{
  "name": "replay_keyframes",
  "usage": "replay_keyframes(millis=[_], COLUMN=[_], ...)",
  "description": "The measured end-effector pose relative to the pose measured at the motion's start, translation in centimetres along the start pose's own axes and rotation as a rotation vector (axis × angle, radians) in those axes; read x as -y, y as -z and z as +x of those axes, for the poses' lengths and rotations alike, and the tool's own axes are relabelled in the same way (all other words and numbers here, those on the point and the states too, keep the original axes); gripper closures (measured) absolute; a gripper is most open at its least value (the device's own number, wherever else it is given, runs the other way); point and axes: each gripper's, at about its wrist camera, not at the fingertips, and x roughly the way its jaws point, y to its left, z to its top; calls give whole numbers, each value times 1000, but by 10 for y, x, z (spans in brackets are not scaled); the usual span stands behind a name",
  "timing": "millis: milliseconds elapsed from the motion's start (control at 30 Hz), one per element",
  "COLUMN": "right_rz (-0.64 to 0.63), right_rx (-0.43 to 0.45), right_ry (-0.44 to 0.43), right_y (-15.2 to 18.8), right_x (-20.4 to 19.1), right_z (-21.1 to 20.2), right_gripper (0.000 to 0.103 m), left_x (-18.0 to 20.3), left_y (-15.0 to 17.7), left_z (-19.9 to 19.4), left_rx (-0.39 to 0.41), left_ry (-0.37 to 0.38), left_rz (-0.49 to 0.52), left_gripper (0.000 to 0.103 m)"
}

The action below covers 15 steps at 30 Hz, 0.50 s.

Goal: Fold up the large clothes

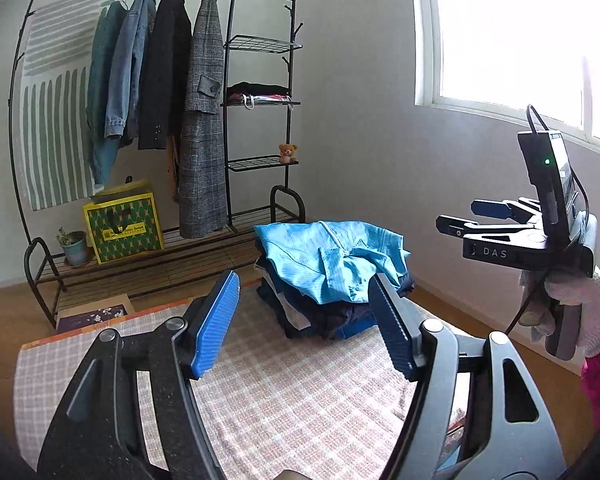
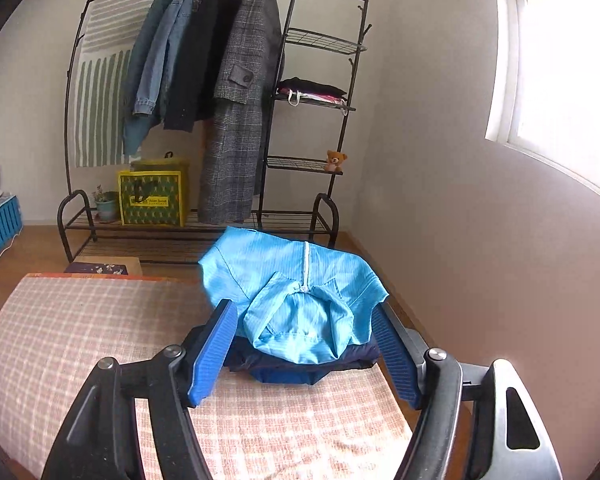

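Two tongs we hold stand apart and empty: the left tongs [image 1: 304, 324] and the right tongs [image 2: 306, 350] hang above the checked cloth [image 2: 100, 340] on the desk. Beyond their blue pads, at the desk's far right, lies a stack of folded clothes [image 2: 300, 368] topped by a light blue shirt [image 2: 292, 280]. Farthest stands a clothes rack [image 2: 340, 128] with hanging coats [image 2: 240, 100].

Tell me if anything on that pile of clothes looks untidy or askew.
The light blue garment on top of the pile is untidy: its collar is rumpled, and it overhangs the dark clothes beneath unevenly. Nothing looks spilled or damaged.
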Motion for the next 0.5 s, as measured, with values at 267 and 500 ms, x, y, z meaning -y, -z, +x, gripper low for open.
replay_keyframes(millis=[267, 500], right_rz=[26, 28], right_rx=[66, 79], right_ry=[-47, -22], right_y=[50, 90], right_x=[-40, -68], right_z=[-63, -67], right_gripper=[13, 5], left_x=[-3, -7], left_y=[43, 72], left_z=[-74, -87], left_rx=[22, 34], left_ry=[3, -9], left_rz=[8, 34], left_gripper=[14, 2])
